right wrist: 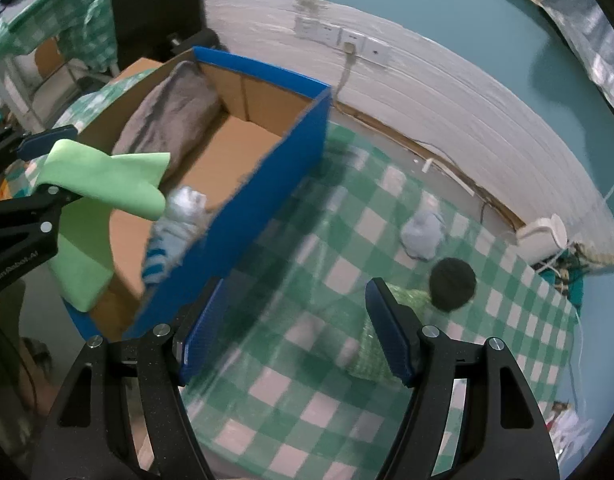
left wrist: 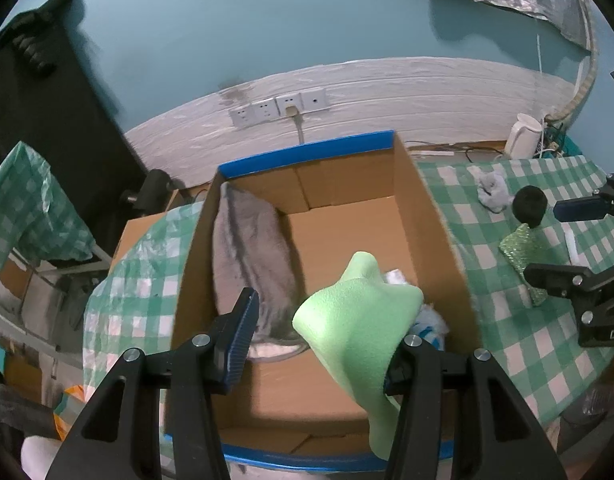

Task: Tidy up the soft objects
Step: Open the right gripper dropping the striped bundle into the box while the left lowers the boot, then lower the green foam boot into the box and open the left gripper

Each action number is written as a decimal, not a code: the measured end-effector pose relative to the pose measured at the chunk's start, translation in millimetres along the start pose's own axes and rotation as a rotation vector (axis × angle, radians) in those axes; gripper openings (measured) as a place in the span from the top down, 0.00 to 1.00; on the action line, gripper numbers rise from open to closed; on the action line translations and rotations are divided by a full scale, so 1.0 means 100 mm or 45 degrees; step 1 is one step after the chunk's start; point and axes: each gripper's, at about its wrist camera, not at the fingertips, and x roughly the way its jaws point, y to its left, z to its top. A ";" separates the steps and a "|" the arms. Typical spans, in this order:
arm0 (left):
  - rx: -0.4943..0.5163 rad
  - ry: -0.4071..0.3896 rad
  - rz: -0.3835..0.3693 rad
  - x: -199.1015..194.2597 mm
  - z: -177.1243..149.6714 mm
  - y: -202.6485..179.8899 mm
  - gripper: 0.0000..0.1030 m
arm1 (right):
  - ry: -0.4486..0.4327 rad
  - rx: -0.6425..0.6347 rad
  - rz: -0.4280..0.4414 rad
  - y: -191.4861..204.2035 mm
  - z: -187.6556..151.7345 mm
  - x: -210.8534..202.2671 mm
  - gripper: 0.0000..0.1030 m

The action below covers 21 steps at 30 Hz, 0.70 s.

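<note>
A cardboard box (left wrist: 439, 216) with blue edges stands on the checked table; it also shows in the right wrist view (right wrist: 275, 184). A grey cloth (left wrist: 251, 256) leans on its left wall, and a blue-striped sock (right wrist: 175, 232) lies inside. My left gripper (left wrist: 323, 340) is open over the box; a light green cloth (left wrist: 359, 320) drapes over its right finger. My right gripper (right wrist: 295, 328) is open and empty above the table. A green glittery cloth (right wrist: 371, 344), a black pompom (right wrist: 453, 280) and a pale grey sock (right wrist: 423, 232) lie on the table.
A green-and-white checked cover (right wrist: 307, 400) lies over the table. A white kettle (left wrist: 523, 136) and cables stand at the far right by the wall. Wall sockets (left wrist: 279, 108) sit behind the box. A black cabinet (left wrist: 47, 120) is at the left.
</note>
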 end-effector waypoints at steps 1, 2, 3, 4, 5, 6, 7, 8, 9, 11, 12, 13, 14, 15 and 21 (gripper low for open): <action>0.004 -0.002 -0.003 -0.01 0.01 -0.03 0.50 | 0.000 0.016 -0.006 -0.06 -0.03 -0.01 0.31; 0.008 -0.005 -0.008 -0.01 0.02 -0.07 0.50 | 0.000 0.030 -0.011 -0.12 -0.06 -0.02 0.31; 0.012 -0.007 -0.014 -0.02 0.04 -0.10 0.50 | 0.001 0.042 -0.016 -0.16 -0.09 -0.02 0.31; 0.016 -0.010 -0.021 -0.03 0.05 -0.13 0.50 | 0.003 0.053 -0.020 -0.21 -0.11 -0.03 0.31; 0.021 -0.011 -0.027 -0.03 0.07 -0.17 0.50 | 0.005 0.070 -0.025 -0.26 -0.14 -0.04 0.31; 0.025 -0.012 -0.030 -0.04 0.08 -0.20 0.50 | 0.005 0.084 -0.028 -0.31 -0.16 -0.04 0.31; 0.030 -0.013 -0.033 -0.04 0.10 -0.23 0.50 | 0.004 0.095 -0.031 -0.35 -0.18 -0.05 0.31; 0.035 -0.013 -0.034 -0.05 0.11 -0.26 0.50 | 0.004 0.106 -0.034 -0.40 -0.21 -0.06 0.31; 0.042 -0.015 -0.032 -0.05 0.12 -0.29 0.50 | 0.004 0.116 -0.039 -0.45 -0.24 -0.07 0.31; 0.048 -0.018 -0.031 -0.06 0.14 -0.34 0.50 | 0.004 0.134 -0.046 -0.53 -0.29 -0.08 0.31; 0.048 -0.018 -0.033 -0.06 0.15 -0.36 0.50 | 0.003 0.142 -0.049 -0.56 -0.32 -0.09 0.31; 0.048 -0.018 -0.037 -0.07 0.16 -0.39 0.50 | 0.002 0.148 -0.050 -0.59 -0.34 -0.10 0.31; 0.047 -0.020 -0.041 -0.08 0.17 -0.41 0.50 | 0.002 0.156 -0.053 -0.63 -0.37 -0.10 0.31; 0.046 -0.022 -0.043 -0.08 0.18 -0.44 0.49 | 0.002 0.165 -0.059 -0.68 -0.40 -0.10 0.31; 0.058 -0.020 -0.071 -0.09 0.25 -0.63 0.47 | 0.010 0.244 -0.077 -0.97 -0.58 -0.11 0.31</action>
